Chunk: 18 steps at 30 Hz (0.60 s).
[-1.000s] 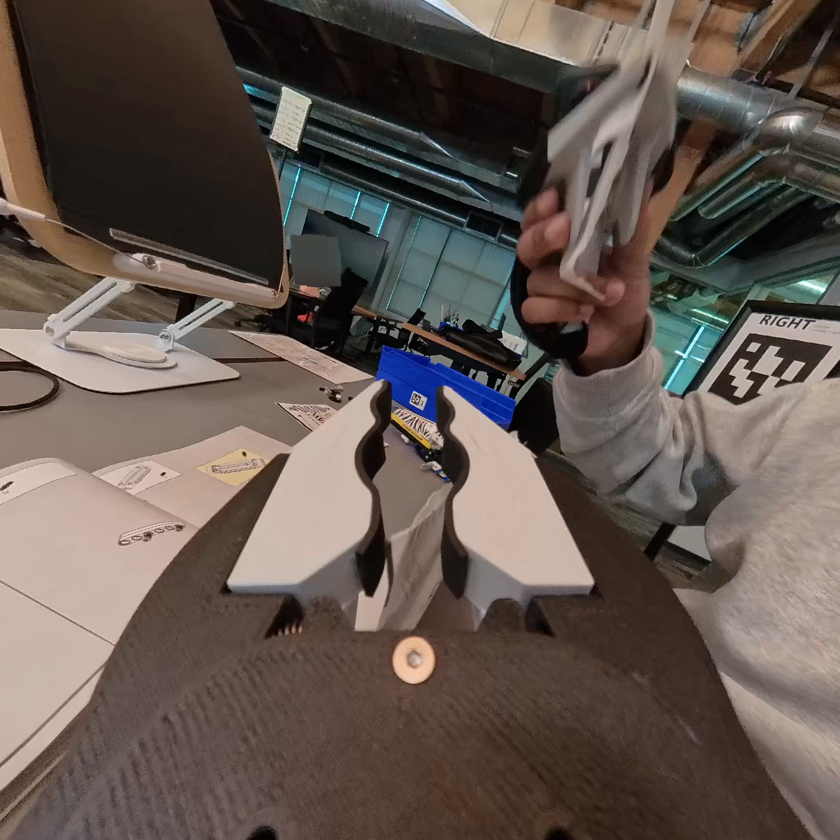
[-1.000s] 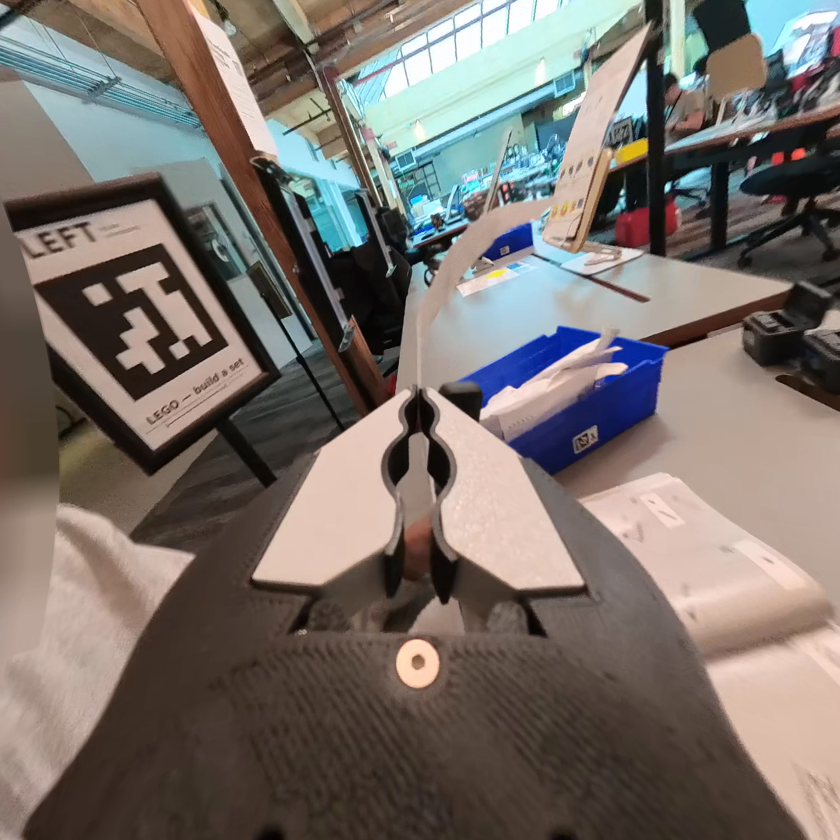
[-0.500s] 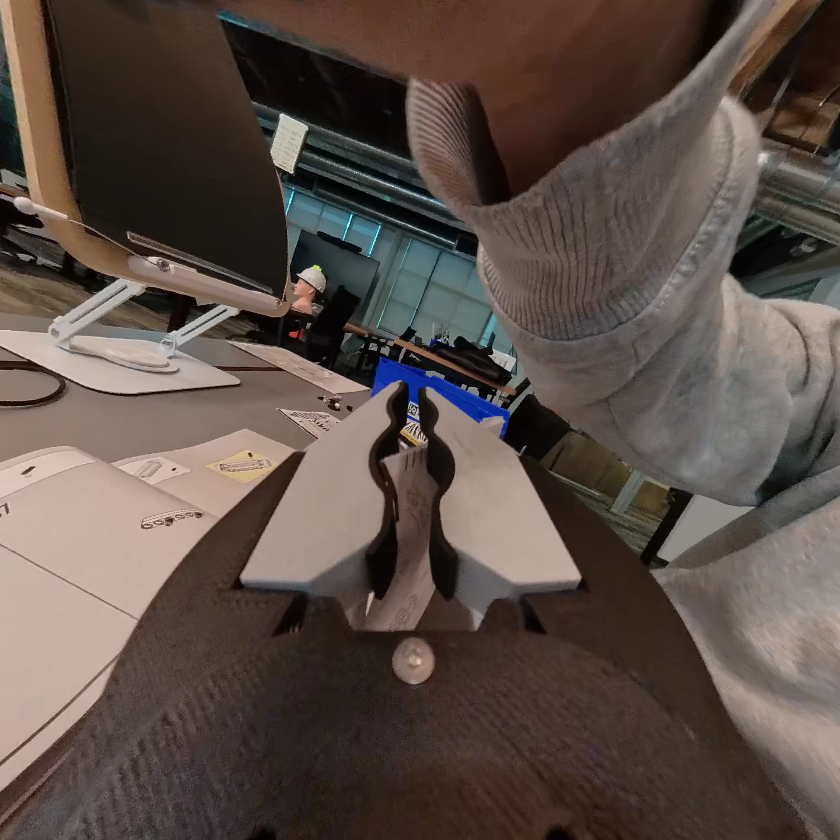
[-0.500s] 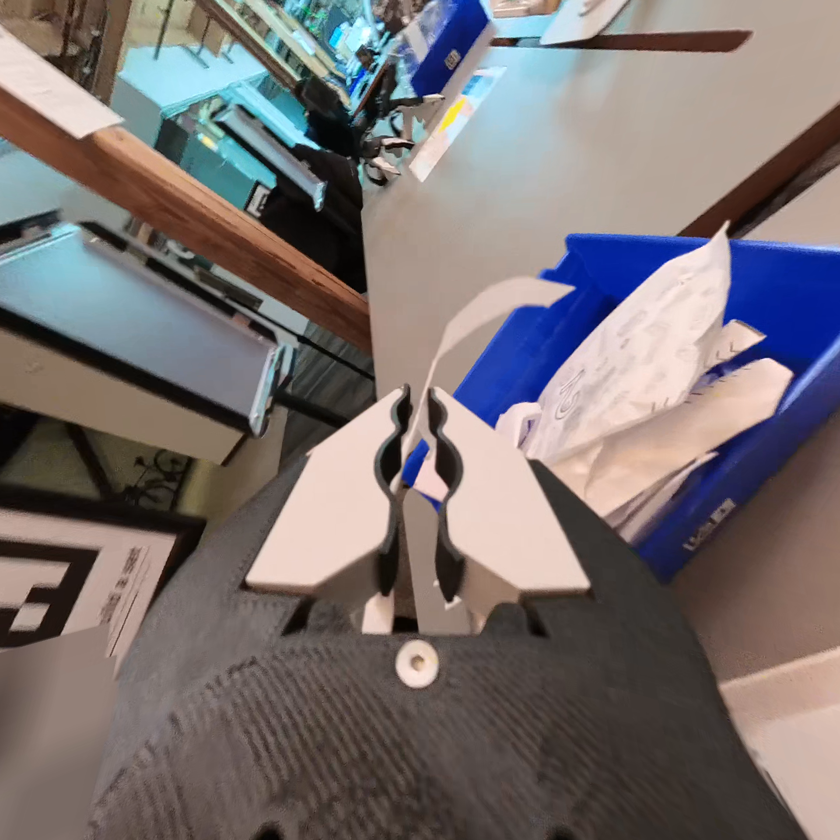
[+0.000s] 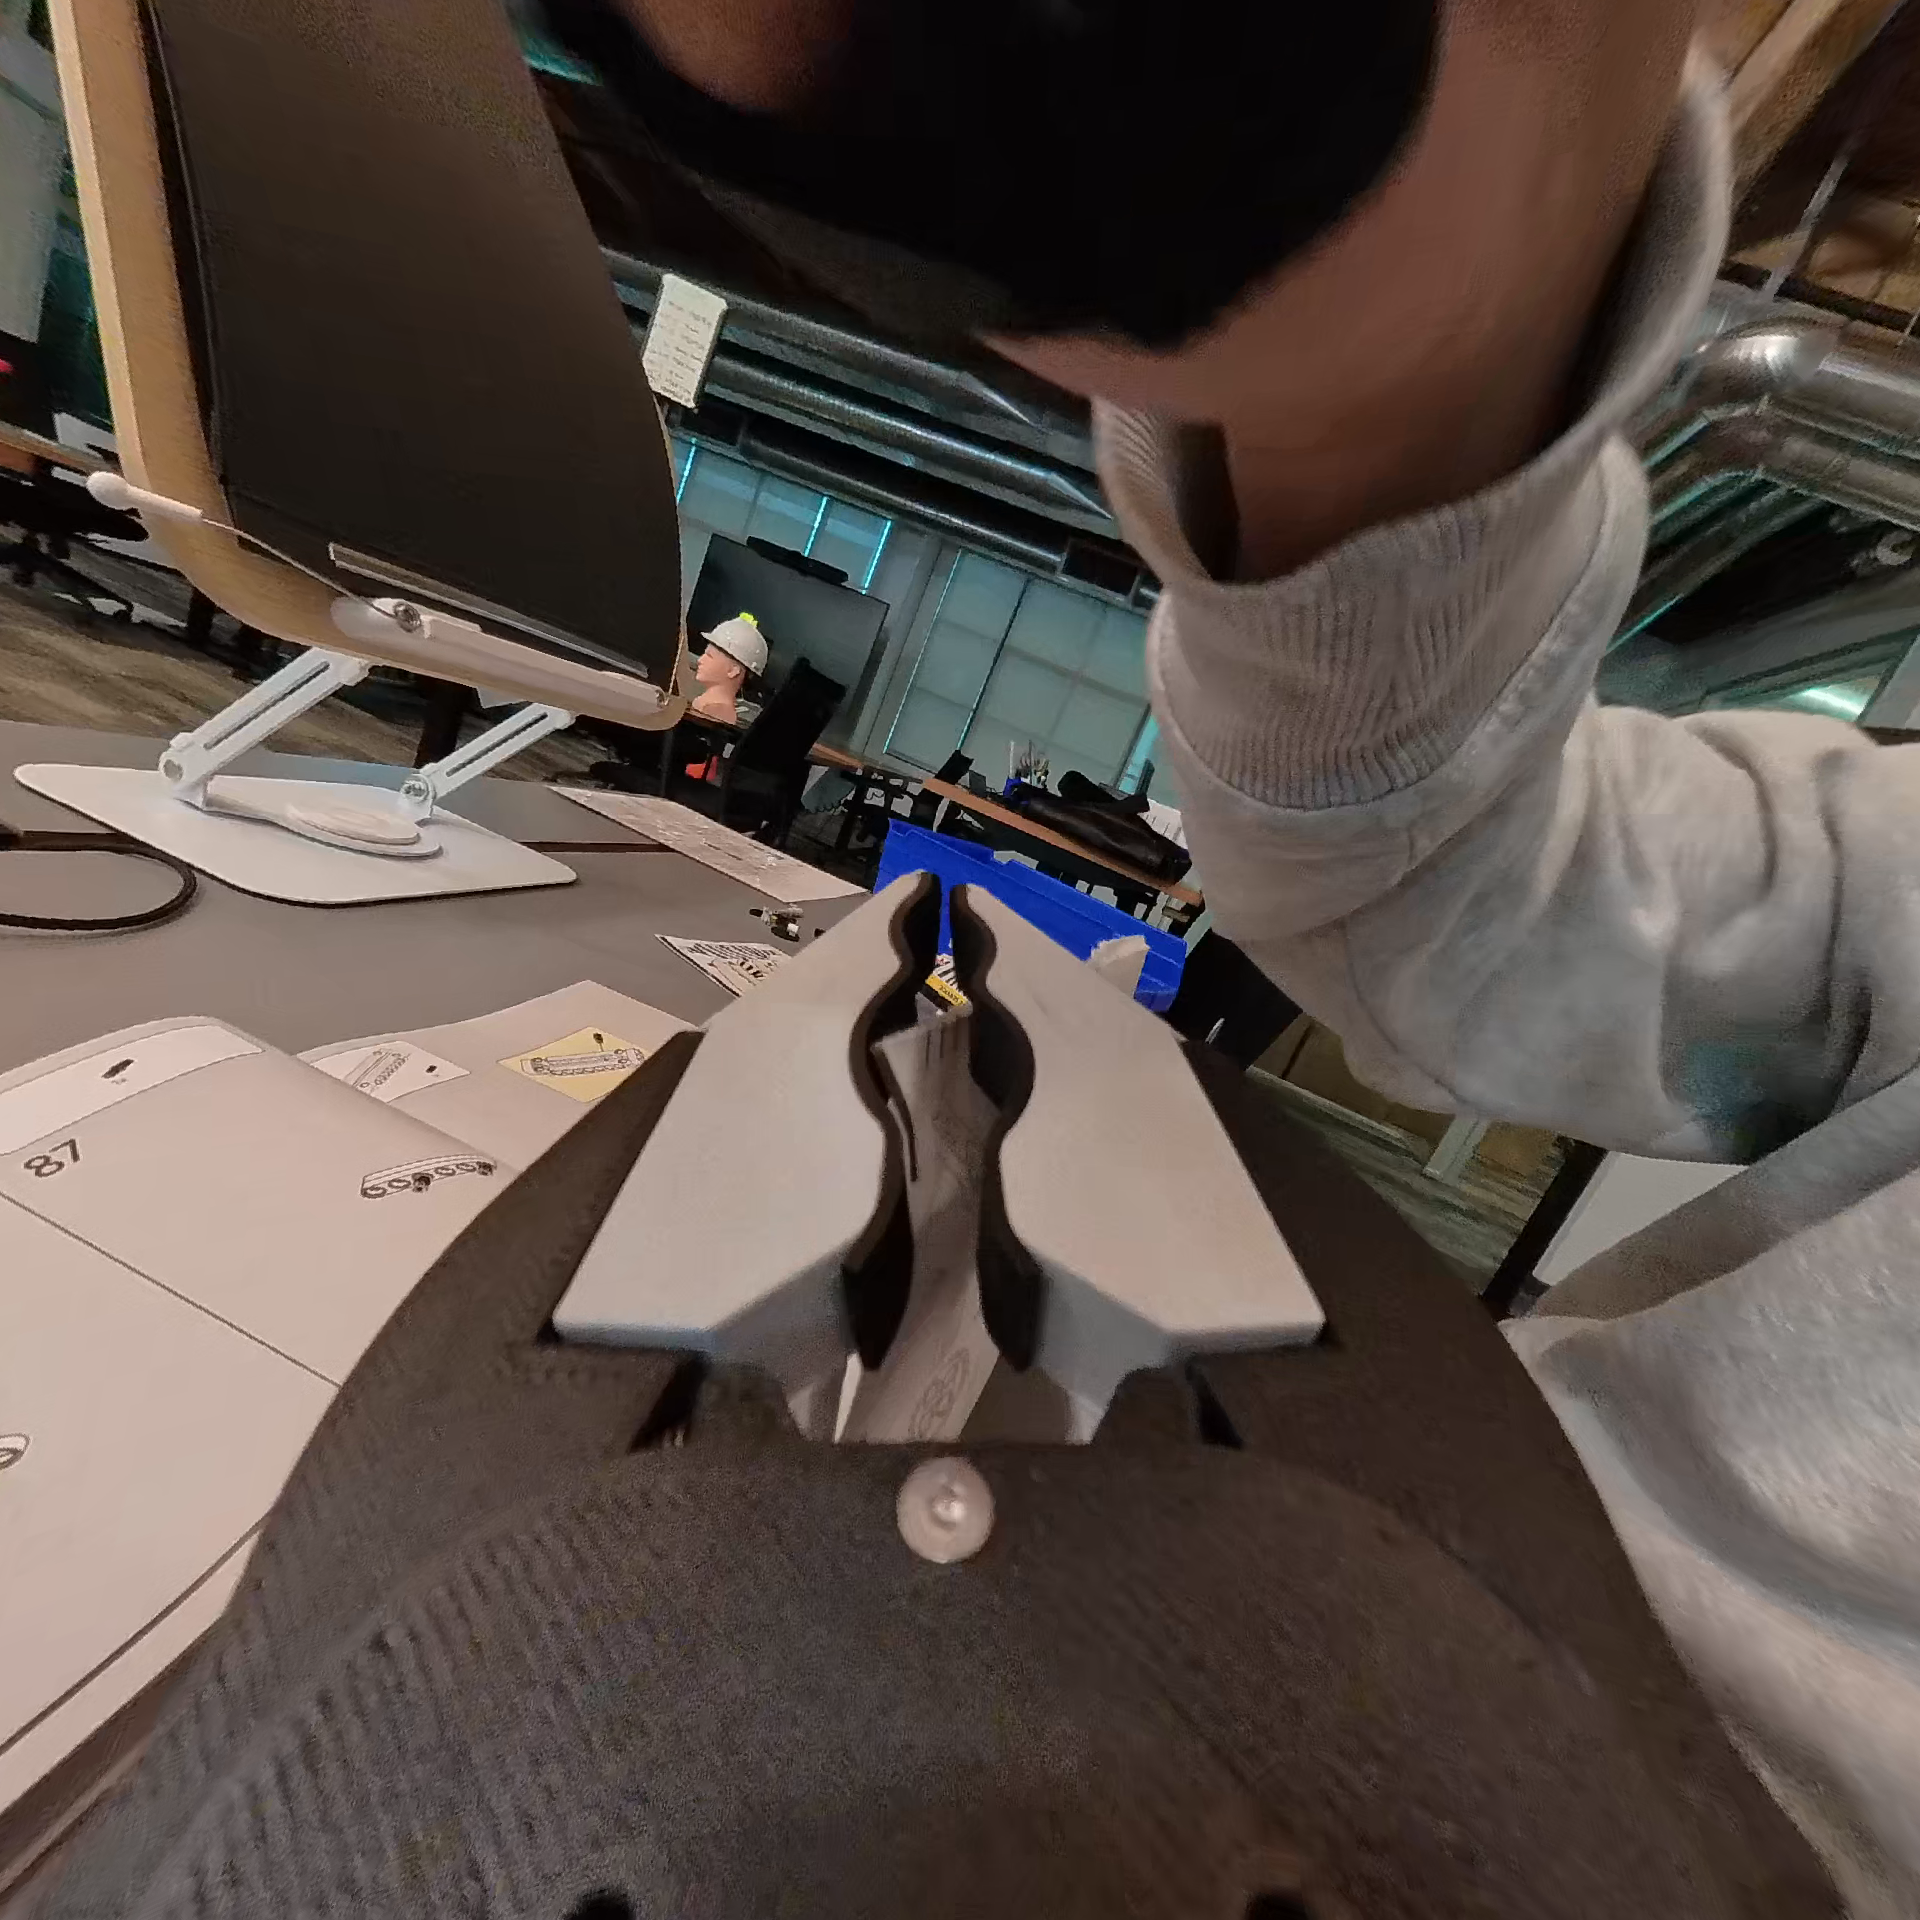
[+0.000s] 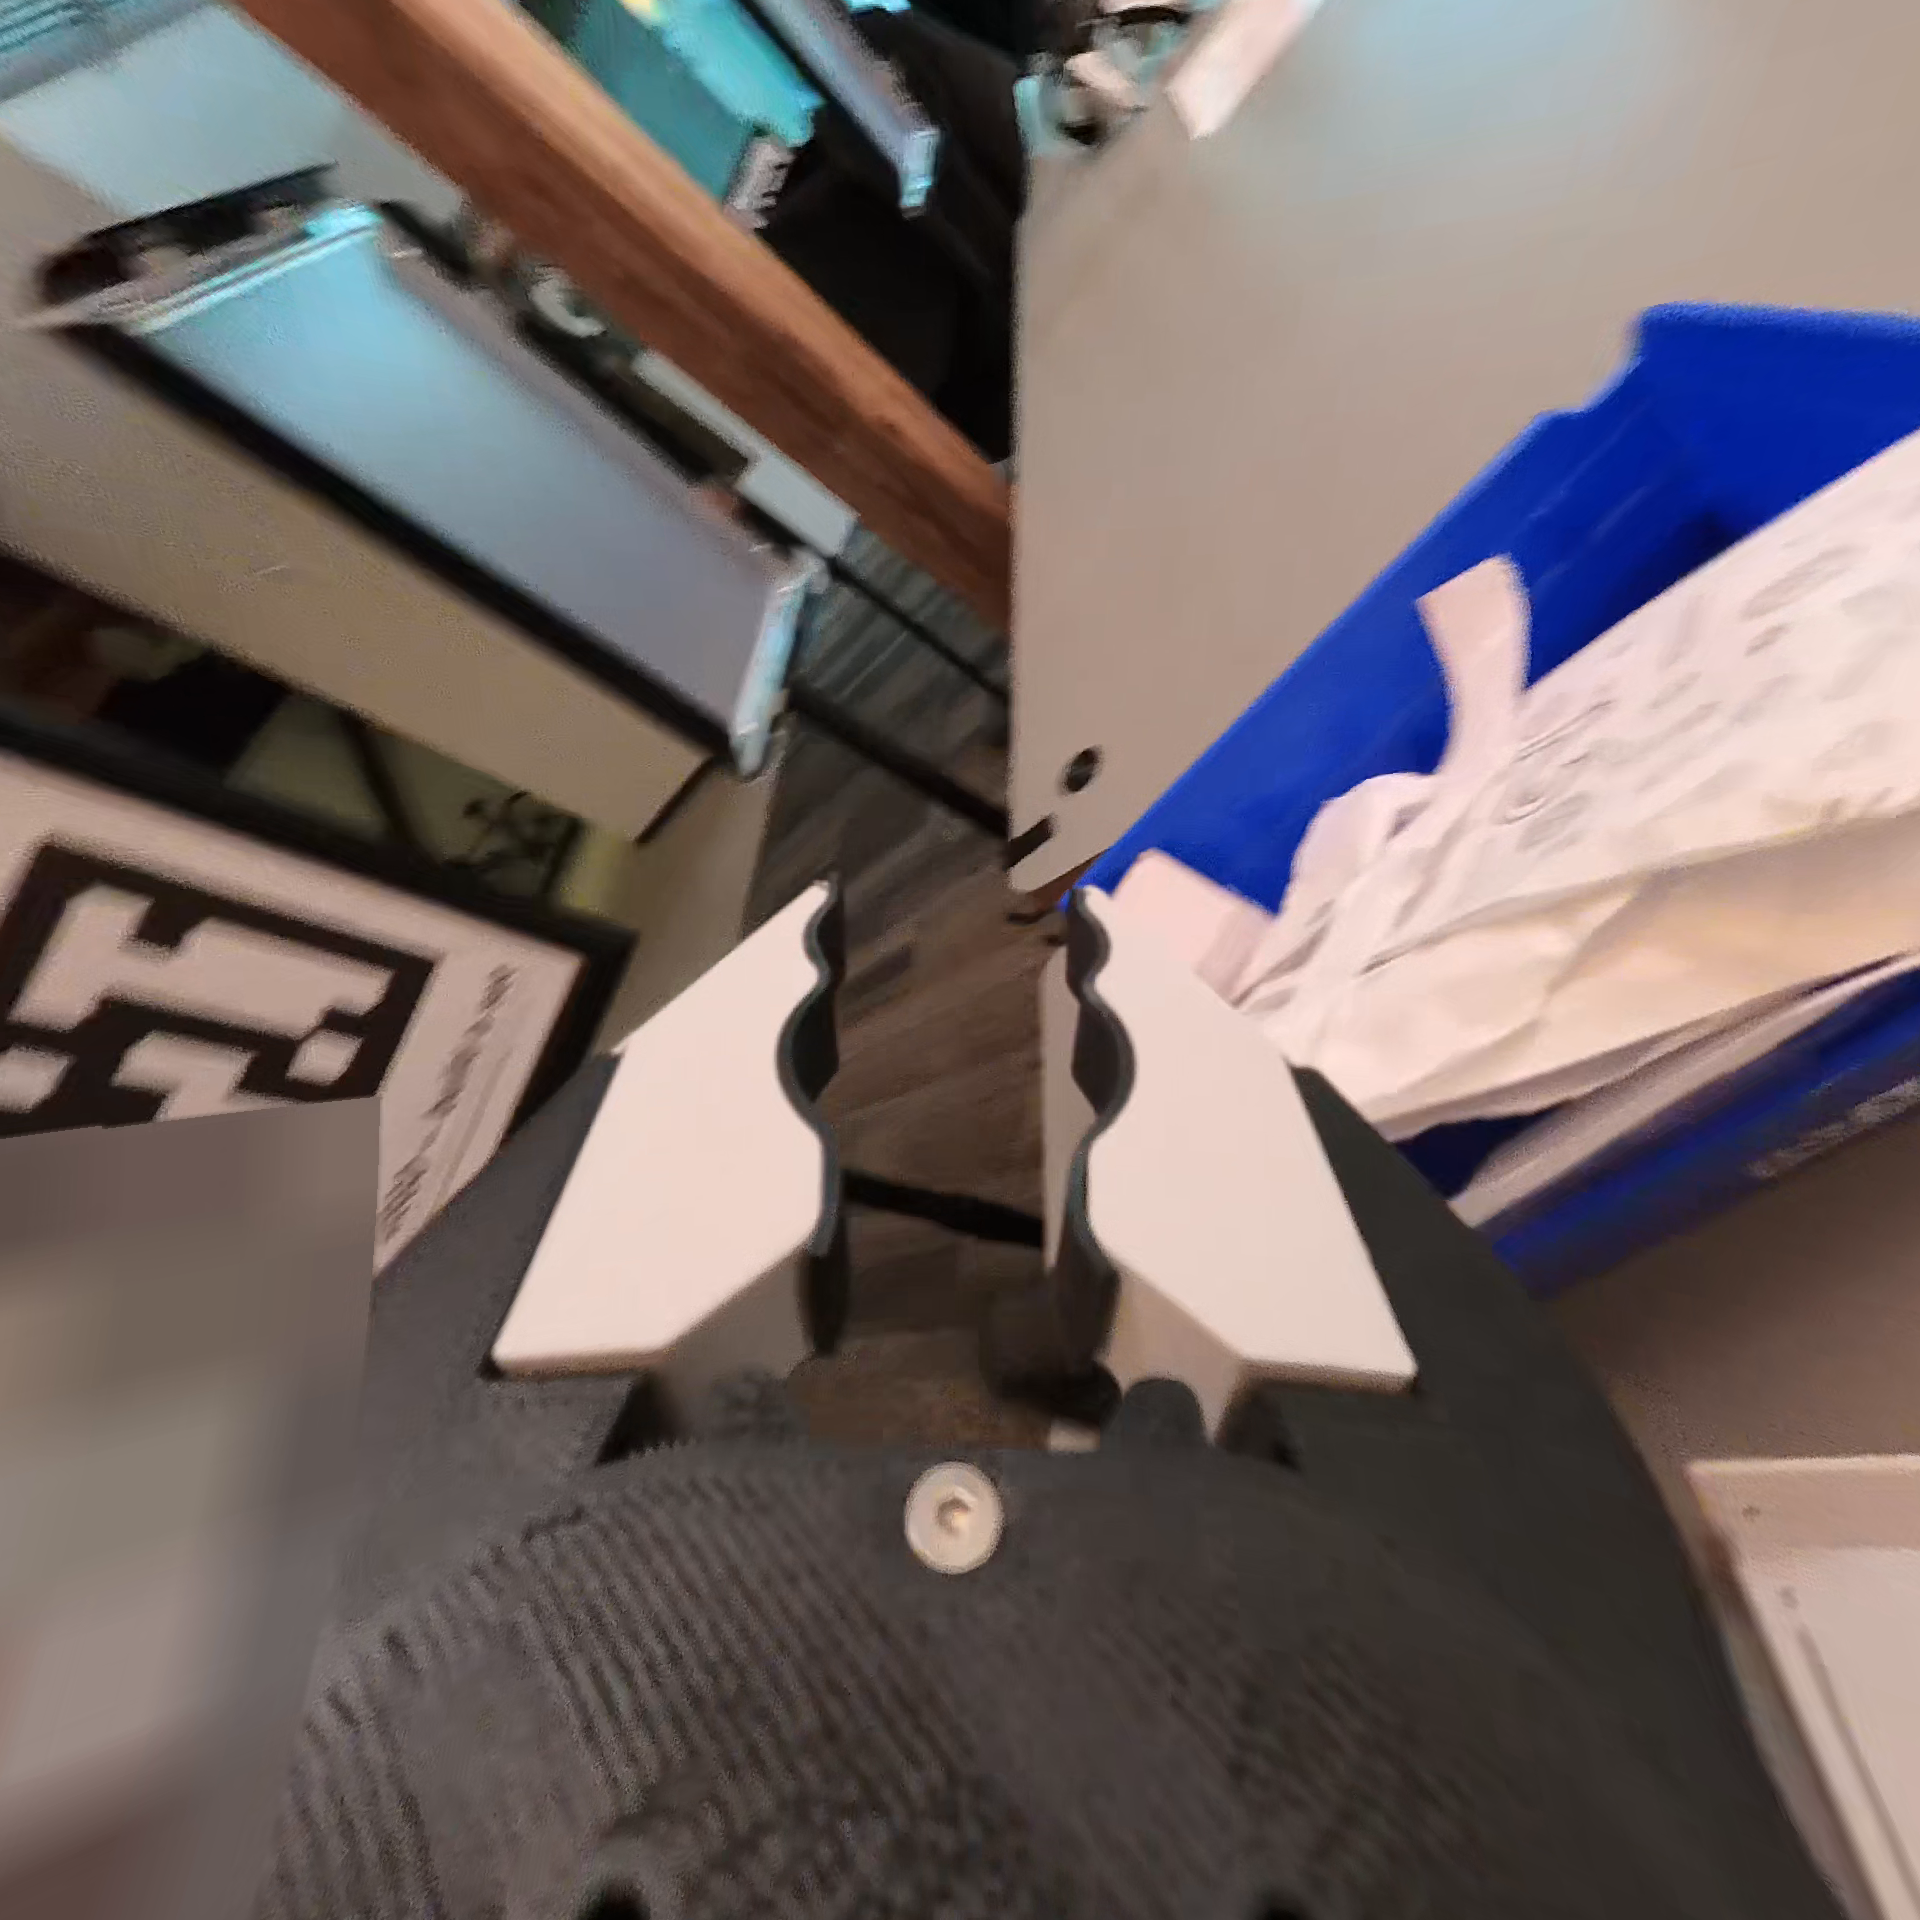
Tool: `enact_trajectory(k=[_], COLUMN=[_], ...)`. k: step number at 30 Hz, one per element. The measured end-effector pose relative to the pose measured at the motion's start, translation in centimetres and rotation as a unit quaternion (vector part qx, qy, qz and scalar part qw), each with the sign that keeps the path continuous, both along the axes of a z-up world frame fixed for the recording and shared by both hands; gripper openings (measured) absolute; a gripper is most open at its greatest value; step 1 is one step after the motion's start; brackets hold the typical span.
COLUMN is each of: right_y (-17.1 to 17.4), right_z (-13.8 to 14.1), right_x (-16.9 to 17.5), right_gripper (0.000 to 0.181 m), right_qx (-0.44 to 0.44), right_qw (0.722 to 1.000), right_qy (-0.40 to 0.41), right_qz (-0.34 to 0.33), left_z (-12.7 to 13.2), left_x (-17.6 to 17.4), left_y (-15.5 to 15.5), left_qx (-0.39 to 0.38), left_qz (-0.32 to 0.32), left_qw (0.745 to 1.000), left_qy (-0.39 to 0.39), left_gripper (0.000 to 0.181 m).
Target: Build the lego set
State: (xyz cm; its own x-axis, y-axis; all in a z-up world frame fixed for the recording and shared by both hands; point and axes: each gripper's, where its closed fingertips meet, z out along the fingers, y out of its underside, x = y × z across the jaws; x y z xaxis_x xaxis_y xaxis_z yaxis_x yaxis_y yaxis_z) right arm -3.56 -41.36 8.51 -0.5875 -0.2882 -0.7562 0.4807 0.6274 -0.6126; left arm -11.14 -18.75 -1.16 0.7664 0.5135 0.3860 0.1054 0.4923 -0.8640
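- We see the left gripper [image 5: 940, 914] with its fingers drawn close, pinching a crumpled white paper bag [image 5: 940, 1195] that stands in the narrow gap between them.
- Below and to the left of it, an open instruction booklet [image 5: 208, 1226] lies flat on the grey table [image 5: 343, 966], and a tablet on a white stand [image 5: 301, 821] sits farther back.
- A grey sleeve [image 5: 1455, 831] crosses the upper right of the left wrist view, close above the left gripper.
- We see the right gripper [image 6: 945, 904] with its fingers spread apart and nothing between them.
- Just to its right, a blue bin [image 6: 1538, 540] rests on the table, holding crumpled white paper bags [image 6: 1621, 831].
- The right wrist view is blurred; a framed black-and-white marker sign [image 6: 208, 997] shows at the left.
- We cannot tell whether the pinched bag holds any lego pieces.
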Motion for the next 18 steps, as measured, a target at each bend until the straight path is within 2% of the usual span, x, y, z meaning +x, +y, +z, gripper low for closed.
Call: enact_trajectory(k=[2, 4, 6, 8, 10, 12, 15, 18], right_y=[4.9, 11.4, 17.2, 21.2, 24.3, 27.5, 31.7, 34.3], right_z=[2.1, 4.2, 4.2, 1.6, -1.8, -4.6, -7.2, -9.2], right_x=[0.8, 1.8, 1.5, -0.6, -4.6, -8.1, -9.2, -9.4], right_gripper=[0.043, 0.044, 0.049, 0.054, 0.064, 0.074, 0.067, 0.055], right_qx=[-0.026, -0.068, -0.101, -0.113, -0.103, -0.061, 0.005, 0.055], right_qw=[0.999, 0.995, 0.994, 0.985, 0.946, 0.904, 0.885, 0.87], right_qy=[-0.017, -0.039, 0.002, 0.133, 0.301, 0.412, 0.46, 0.487], right_qz=[0.032, 0.059, 0.041, -0.007, -0.064, -0.096, -0.077, -0.051], left_z=[0.0, 0.1, 0.3, 0.5, 0.4, 0.2, 0.2, 0.2], left_x=[0.1, 0.3, 0.4, 0.5, 0.5, 0.5, 0.6, 0.6], left_y=[0.1, 0.3, 0.3, 0.5, 0.8, 1.0, 0.8, 0.6], left_qx=[0.001, 0.004, 0.009, 0.012, 0.008, 0.006, 0.018, 0.02], left_qz=[-0.005, -0.016, -0.022, -0.029, -0.033, -0.035, -0.034, -0.029], left_qw=[1.0, 1.0, 1.0, 0.999, 0.999, 0.999, 0.999, 0.999], left_qy=[0.001, 0.005, 0.01, 0.015, 0.015, 0.014, 0.016, 0.018], left_gripper=[0.0, 0.0, 0.0, 0.0, 0.0, 0.002, 0.001, 0.001])
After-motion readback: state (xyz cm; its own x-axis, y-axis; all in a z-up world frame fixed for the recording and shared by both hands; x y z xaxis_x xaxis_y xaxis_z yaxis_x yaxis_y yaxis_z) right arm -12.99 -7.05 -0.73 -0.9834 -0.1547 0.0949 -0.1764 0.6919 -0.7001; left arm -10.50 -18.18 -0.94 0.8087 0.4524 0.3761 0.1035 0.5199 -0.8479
